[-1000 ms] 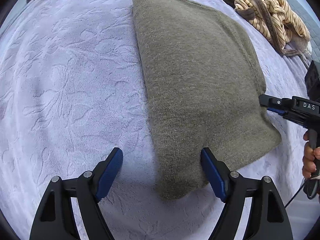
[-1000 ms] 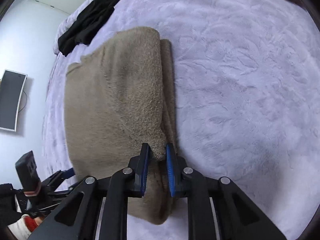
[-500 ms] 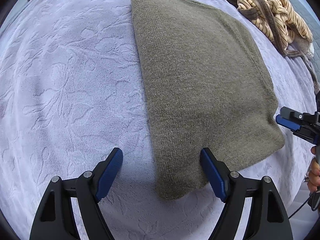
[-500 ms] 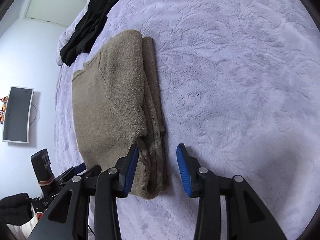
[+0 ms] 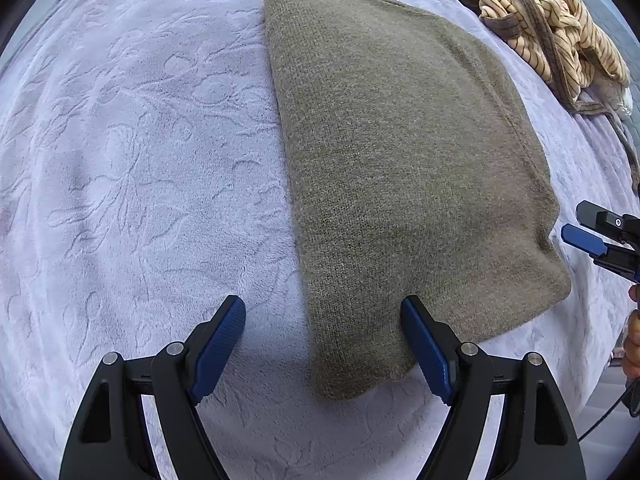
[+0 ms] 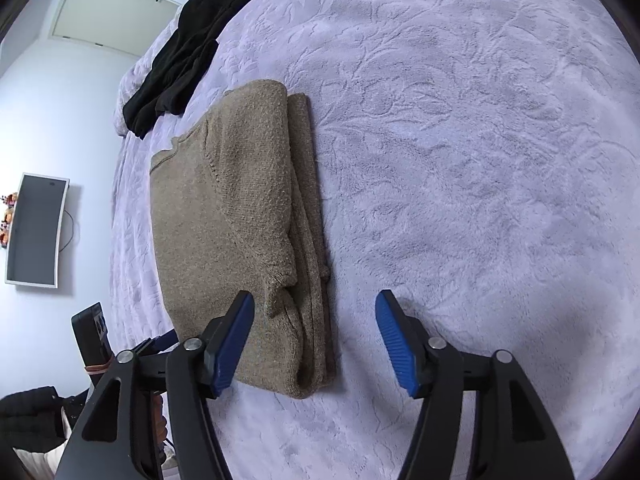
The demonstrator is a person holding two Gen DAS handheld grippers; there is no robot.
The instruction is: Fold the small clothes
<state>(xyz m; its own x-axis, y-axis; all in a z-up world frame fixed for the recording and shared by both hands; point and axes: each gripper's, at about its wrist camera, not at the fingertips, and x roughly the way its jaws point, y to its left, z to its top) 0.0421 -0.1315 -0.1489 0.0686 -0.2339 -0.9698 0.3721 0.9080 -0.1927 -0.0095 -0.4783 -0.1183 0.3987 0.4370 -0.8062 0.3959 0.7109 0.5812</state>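
A folded olive-brown knit sweater (image 5: pixel 400 152) lies flat on the lavender bedspread (image 5: pixel 140 140). My left gripper (image 5: pixel 322 344) is open and empty, its jaws spread across the sweater's near corner. In the right wrist view the sweater (image 6: pixel 240 216) shows stacked folded layers along its right edge. My right gripper (image 6: pixel 314 338) is open and empty, just above the sweater's near end. The right gripper also shows at the right edge of the left wrist view (image 5: pixel 596 236).
A striped cream and brown garment (image 5: pixel 552 28) is heaped at the far right of the bed. A black garment (image 6: pixel 184 48) lies beyond the sweater. A wall-mounted screen (image 6: pixel 36 228) hangs past the bed's left side.
My right gripper let go of the sweater's folded edge, opened wide and drew back. The sweater now lies flat. My left gripper stayed open and nearly still.
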